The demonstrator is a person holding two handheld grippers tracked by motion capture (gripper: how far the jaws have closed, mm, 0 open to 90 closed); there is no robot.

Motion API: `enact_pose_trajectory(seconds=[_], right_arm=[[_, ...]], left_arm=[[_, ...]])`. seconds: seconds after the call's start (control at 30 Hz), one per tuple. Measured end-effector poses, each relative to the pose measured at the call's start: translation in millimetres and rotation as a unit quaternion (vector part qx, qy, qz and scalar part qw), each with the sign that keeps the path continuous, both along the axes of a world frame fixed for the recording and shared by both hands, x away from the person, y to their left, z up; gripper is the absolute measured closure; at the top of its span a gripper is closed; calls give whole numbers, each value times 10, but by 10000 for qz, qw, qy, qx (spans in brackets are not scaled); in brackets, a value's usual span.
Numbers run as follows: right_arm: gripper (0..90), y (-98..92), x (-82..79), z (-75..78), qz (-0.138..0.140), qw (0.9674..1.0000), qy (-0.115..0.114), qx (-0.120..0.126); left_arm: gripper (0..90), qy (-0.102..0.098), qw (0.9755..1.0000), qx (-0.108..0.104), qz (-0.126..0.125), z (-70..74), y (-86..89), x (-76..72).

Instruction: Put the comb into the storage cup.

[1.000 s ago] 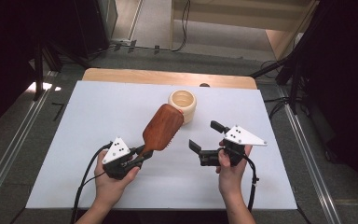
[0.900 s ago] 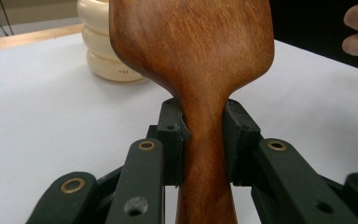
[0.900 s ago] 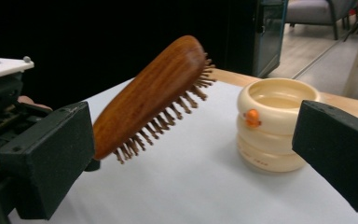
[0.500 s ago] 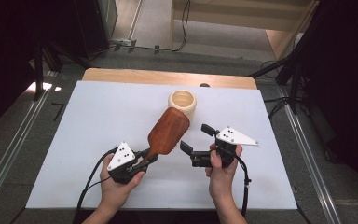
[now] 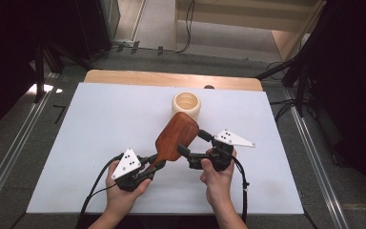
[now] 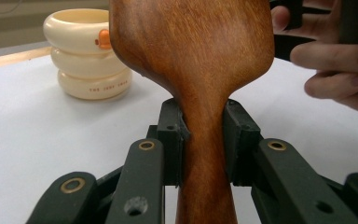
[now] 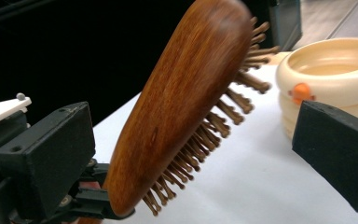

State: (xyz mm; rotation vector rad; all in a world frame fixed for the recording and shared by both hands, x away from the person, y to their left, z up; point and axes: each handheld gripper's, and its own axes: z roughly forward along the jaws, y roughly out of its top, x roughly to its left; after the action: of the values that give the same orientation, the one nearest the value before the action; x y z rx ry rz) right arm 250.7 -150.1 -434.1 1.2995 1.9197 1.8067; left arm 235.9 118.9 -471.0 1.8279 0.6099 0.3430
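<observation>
Holding the wooden hairbrush [image 5: 174, 138] by its handle in my left gripper [image 5: 145, 172]: jaws clamped tight on the narrow neck, pads [image 6: 172, 140] pressing both sides. The head is raised off the table and tilted away from me, bristles facing to my right, probably so the other side can get at it. My right gripper [image 5: 190, 145] sits just beside the head with its jaws spread wide, one on either side of the head, touching nothing. My guess is that a handover, or a second grip on the head, comes next; the wide opening suits the head's thickness.

A cream ribbed cup [image 5: 186, 106] with a small orange mark stands upright beyond the brush, apart from it, likely where the brush is headed.

Surface: white sheet [image 5: 95, 133] over a wooden tabletop [image 5: 124, 78], whose far edge shows. Room: dark surroundings, grey floor, cables [image 5: 189, 24] trailing behind.
</observation>
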Motion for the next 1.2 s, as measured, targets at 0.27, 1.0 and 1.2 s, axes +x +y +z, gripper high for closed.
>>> enact_pose_trajectory(seconds=[0.27,1.0,1.2], right_arm=[[31,73,27,-39,51,9997,218,107],[323,43,95,-102,317,9930,639,944],[337,57,105,-122,356,9924,678,965]], left_arm=[[726,-26,10000,-3,-72,-11,-31,-23],[726,-113,9997,-3,-203,-37,-103,-74],[726,-137,9996,-1,-231,-46,-117,-85]])
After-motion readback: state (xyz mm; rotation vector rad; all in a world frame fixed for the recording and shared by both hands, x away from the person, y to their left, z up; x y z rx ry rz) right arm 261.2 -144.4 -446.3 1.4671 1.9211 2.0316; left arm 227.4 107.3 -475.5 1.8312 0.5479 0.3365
